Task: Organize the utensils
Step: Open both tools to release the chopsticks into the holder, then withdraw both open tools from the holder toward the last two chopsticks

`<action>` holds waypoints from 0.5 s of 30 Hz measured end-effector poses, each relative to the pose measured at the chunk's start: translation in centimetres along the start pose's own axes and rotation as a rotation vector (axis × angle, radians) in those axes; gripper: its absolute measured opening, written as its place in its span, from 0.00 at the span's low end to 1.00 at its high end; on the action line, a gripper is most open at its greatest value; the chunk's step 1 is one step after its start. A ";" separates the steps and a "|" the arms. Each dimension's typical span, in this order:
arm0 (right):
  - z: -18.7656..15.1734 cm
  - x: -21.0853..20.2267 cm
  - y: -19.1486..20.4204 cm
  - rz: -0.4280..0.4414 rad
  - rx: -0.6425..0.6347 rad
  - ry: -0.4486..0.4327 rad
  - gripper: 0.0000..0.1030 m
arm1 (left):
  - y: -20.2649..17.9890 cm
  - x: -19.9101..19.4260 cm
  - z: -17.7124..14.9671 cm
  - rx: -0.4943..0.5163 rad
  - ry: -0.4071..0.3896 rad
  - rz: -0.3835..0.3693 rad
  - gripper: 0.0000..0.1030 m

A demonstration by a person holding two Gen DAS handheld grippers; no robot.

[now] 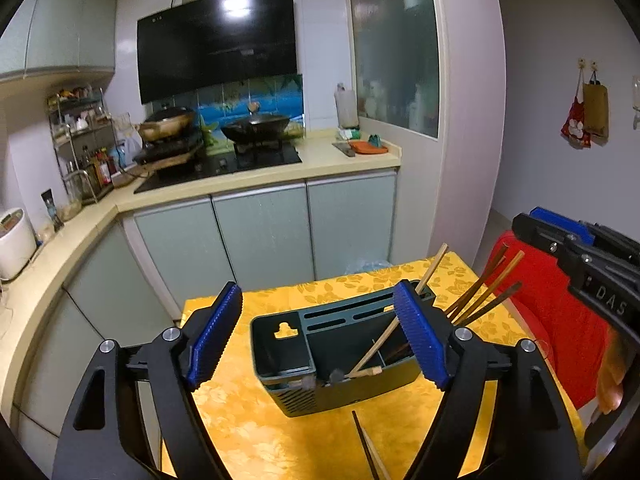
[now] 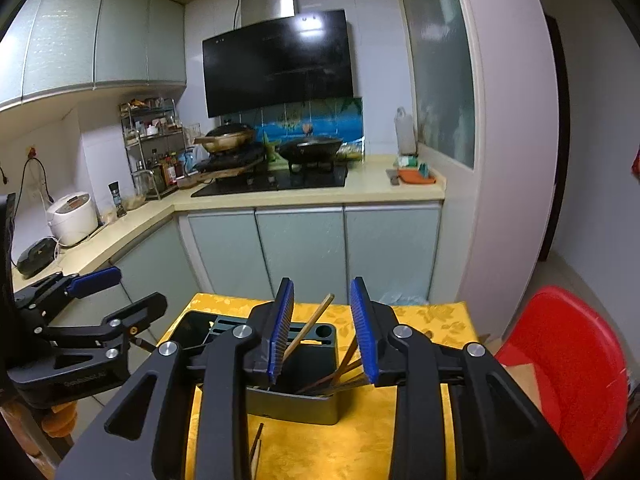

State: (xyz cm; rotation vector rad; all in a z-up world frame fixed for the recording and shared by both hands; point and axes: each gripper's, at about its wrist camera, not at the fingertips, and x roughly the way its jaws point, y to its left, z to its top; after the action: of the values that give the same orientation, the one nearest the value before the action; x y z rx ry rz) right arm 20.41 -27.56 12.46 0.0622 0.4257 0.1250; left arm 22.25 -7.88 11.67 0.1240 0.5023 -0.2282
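Underneath, a yellow floral tablecloth (image 1: 256,432); beyond, a pale-cabinet kitchen counter (image 1: 344,160).

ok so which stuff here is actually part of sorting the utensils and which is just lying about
Part of the job:
- dark grey-green plastic utensil holder
- wooden chopsticks standing in it
- loose pair of chopsticks on the yellow tablecloth
- left gripper and right gripper, both open

Lying about:
- red plastic stool
- two woks on the hob
- white rice cooker
- wire spice rack
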 end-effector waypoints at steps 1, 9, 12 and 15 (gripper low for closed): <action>-0.1 -0.3 0.0 -0.005 -0.002 -0.006 0.31 | 0.0 -0.3 -0.2 0.003 -0.006 0.005 0.74; -2.6 -2.3 0.2 -0.044 -0.022 -0.038 0.36 | 0.1 -2.0 -3.2 -0.001 -0.019 0.016 0.74; -4.1 -2.8 0.4 -0.058 -0.035 -0.042 0.39 | 0.2 -2.5 -4.6 0.001 -0.019 0.020 0.74; -6.0 -3.2 0.6 -0.072 -0.043 -0.045 0.44 | 0.1 -2.6 -6.3 0.009 -0.014 0.031 0.74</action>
State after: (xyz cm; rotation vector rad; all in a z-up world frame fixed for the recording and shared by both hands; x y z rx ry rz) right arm 15.00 -27.23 8.39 0.0077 0.3800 0.0615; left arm 17.12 -6.23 7.50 0.1393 0.4854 -0.2006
